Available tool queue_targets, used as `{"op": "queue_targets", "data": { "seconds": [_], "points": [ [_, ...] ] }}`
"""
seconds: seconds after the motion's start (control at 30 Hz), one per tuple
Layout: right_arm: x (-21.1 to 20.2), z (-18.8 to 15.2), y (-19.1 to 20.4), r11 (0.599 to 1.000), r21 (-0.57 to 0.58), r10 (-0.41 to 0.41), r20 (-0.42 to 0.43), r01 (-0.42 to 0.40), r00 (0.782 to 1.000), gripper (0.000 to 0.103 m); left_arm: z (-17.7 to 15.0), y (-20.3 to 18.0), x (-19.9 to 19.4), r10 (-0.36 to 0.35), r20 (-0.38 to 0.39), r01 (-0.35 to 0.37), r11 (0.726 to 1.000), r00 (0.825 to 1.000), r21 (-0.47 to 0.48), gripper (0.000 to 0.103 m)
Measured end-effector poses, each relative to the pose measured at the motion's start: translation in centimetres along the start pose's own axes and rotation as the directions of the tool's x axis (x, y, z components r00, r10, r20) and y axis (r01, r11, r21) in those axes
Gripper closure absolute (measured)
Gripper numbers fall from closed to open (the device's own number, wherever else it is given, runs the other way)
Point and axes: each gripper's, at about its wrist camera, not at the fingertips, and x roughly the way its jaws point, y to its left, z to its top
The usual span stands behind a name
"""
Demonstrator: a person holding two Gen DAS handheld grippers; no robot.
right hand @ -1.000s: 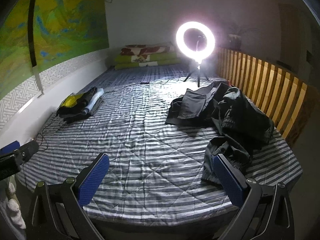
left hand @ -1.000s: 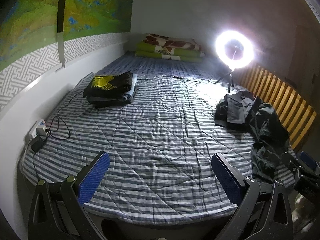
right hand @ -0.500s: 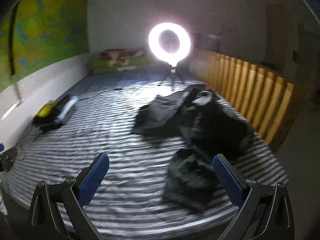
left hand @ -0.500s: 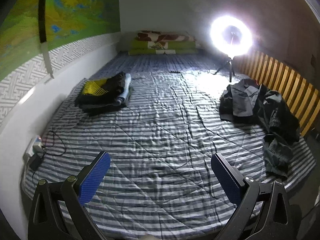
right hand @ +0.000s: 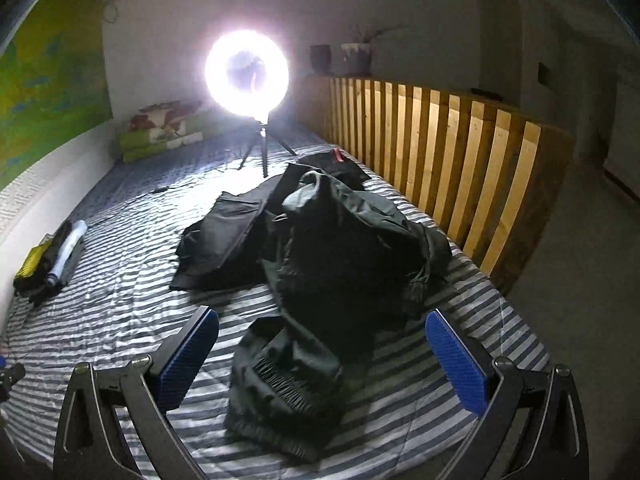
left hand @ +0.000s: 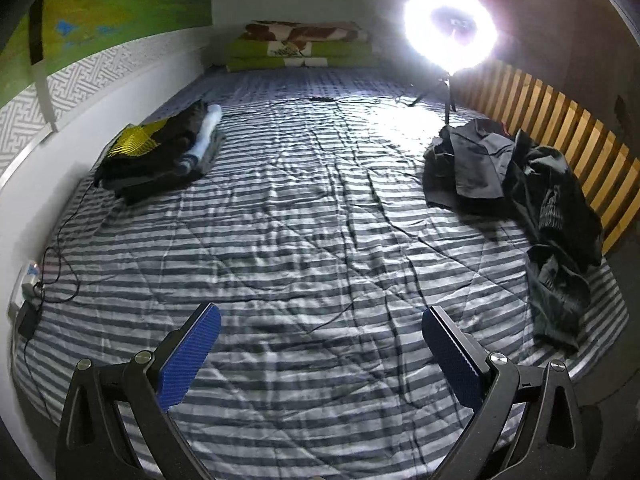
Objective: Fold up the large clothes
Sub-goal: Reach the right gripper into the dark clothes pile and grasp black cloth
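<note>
A wide bed covered by a grey-and-white striped quilt (left hand: 304,216) fills both views. The left gripper (left hand: 320,344) hangs above the near edge of the quilt with its jaws spread wide and nothing between the blue pads (left hand: 188,356). The right gripper (right hand: 322,350) is likewise released, its fingers far apart and empty; it hangs over the near right part of the bed, and between its pads (right hand: 456,360) lies the nearest fold of a dark garment. That heap of dark clothes (right hand: 336,248) sprawls unfolded along the right side of the bed, just beside a wooden slatted rail (right hand: 448,152); in the left wrist view the same heap (left hand: 516,184) sits far to the right, well apart from the left gripper. One end of it, with a ribbed elastic band (right hand: 280,380), reaches toward the near edge of the quilt. On the far left, near the white wall, rests a stack of folded clothes (left hand: 160,156) with a yellow patch on top and a pale blue roll beside it. A bright ring lamp (right hand: 247,74) on a small tripod stands on the far part of the bed, beyond the dark heap. Green and brown folded bedding (left hand: 300,46) lies against the far wall. A black cable (left hand: 60,240) runs along the left edge of the quilt down to a charger near the left corner.
</note>
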Motion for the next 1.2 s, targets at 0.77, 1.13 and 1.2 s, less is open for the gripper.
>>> {"op": "queue_targets", "data": {
  "seconds": [0.77,1.13,1.2],
  "points": [
    [14.9,12.8,4.9,0.993,-0.033,0.108,-0.106,-0.112,0.988,0.001,7.0,-3.6,7.1,-0.014,0.025,0.013,0.998,1.000,0.062,0.010],
    [26.1,10.6,13.8,0.971,-0.046,0.209,-0.313,-0.234,0.926,0.001,6.4,-2.2,9.7,0.013,-0.013,-0.012,0.998,1.000,0.064,0.011],
    [28.8,10.0,15.1,0.977,-0.065,0.170,-0.348,-0.204,0.922,0.001,6.4,-1.8,9.9,0.024,-0.015,-0.023,0.998,1.000,0.067,0.011]
  ]
}}
